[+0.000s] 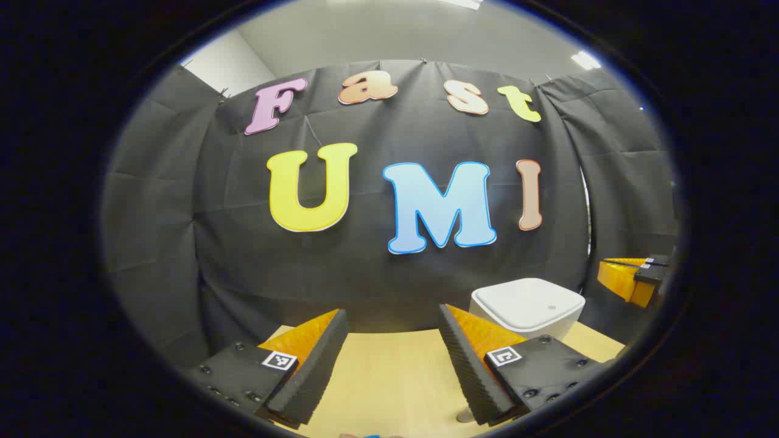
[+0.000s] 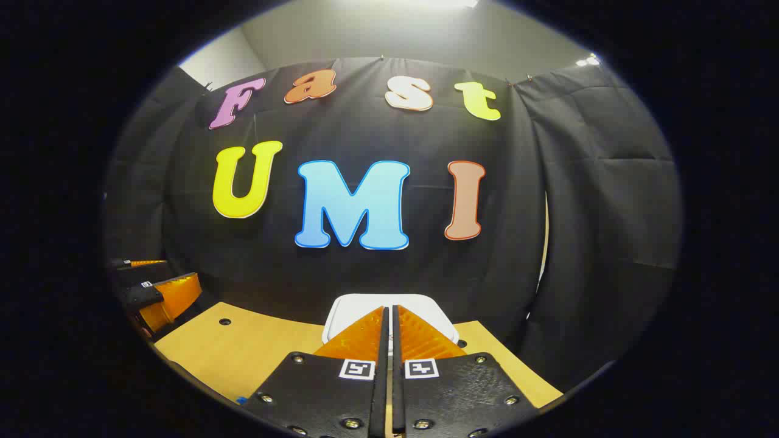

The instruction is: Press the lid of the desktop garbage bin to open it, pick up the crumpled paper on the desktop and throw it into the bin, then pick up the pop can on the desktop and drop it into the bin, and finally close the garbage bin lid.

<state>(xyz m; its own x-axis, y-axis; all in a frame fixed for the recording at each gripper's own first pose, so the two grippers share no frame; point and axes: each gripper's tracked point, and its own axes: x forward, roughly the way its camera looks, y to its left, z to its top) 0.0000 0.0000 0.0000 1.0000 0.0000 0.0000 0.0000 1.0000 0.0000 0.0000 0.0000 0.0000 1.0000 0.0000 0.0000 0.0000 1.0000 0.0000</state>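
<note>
Bin (image 1: 528,306) white, lid down flat, standing at far edge of wooden table (image 1: 389,377), close against black cloth wall (image 1: 182,243). Small round mark visible on lid top toward right side in left gripper view. Left gripper (image 1: 392,340) held above near part of table, fingers spread wide apart, bare tabletop between them, nothing held. Bin seen just beyond and to right of left gripper's right finger (image 1: 468,359), not touching as far as can be told. Right gripper (image 1: 633,280) seen at far right edge of left gripper view, raised, to right of bin and apart from it. In right gripper view, right gripper (image 2: 387,331) pointed straight at bin (image 2: 426,310), fingers brought together with only a thin slit between, nothing held between them. Bin lid partly hidden behind fingertips (image 2: 359,334); contact with lid cannot be told from this angle. Left gripper (image 2: 161,295) seen at left edge of right gripper view, over left part of table (image 2: 243,347), well apart from bin. Small dark holes noted in tabletop near left edge and beside bin. Grey room wall (image 1: 389,36) and ceiling light (image 1: 584,59) visible above cloth.
</note>
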